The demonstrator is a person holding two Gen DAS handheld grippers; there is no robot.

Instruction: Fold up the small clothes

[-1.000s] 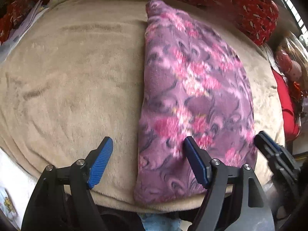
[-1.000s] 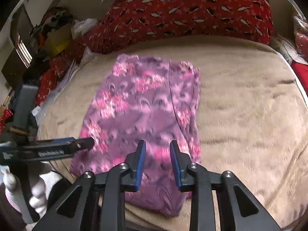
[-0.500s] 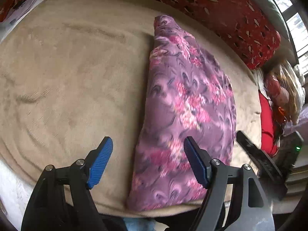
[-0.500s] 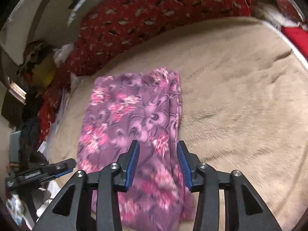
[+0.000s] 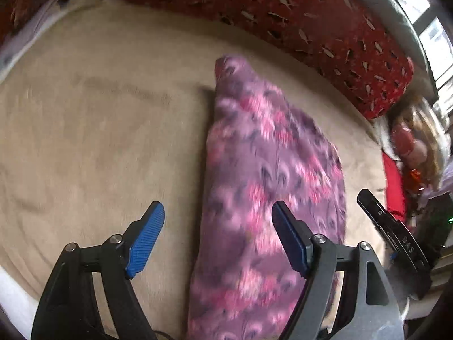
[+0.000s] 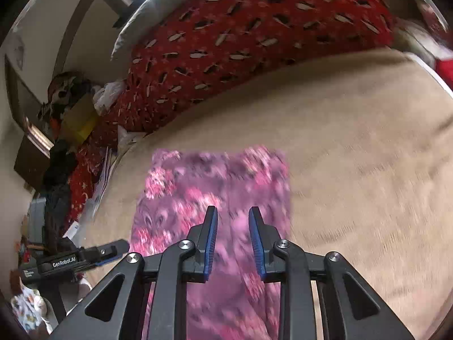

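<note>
A purple garment with pink flowers (image 5: 263,187) lies folded lengthwise on a beige blanket (image 5: 99,130); it also shows in the right wrist view (image 6: 215,189). My left gripper (image 5: 218,218) is wide open and empty above the garment's near left edge. My right gripper (image 6: 232,221) is partly open and empty over the garment's near end. The right gripper shows at the right edge of the left wrist view (image 5: 396,235). The left gripper shows at the lower left of the right wrist view (image 6: 93,256).
A long red patterned cushion (image 6: 254,36) runs along the blanket's far side (image 5: 297,14). Clutter, papers and a yellow box (image 6: 76,119) lie at the left. Red items and a doll (image 5: 407,147) are at the right.
Both grippers have pulled back and tilted up, so more of the cushion shows. My right gripper's jaws have opened wider. The garment lies where it was.
</note>
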